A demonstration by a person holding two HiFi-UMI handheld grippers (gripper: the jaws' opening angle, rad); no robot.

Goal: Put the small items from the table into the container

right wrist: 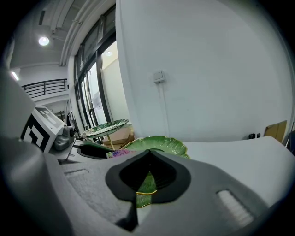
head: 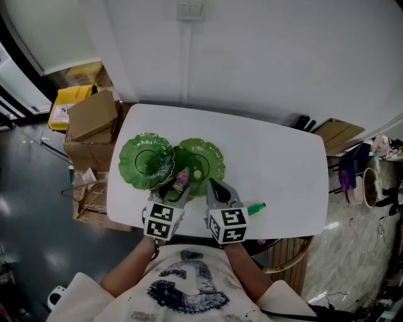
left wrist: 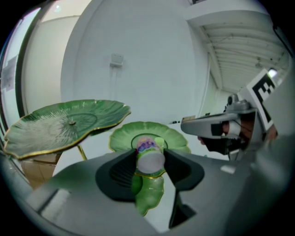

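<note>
Seeing cardboard boxes piled at the left, with a yellow bin just behind them and a wire rack lying low over the dark floor in front. Finding a wall switch high on the white wall, a thin line running down from it. Spotting a brown board leaning at the right, near a round brown bowl. Catching tall windows and a lit ceiling lamp in the right gripper view.

White table, green dish, green item
</note>
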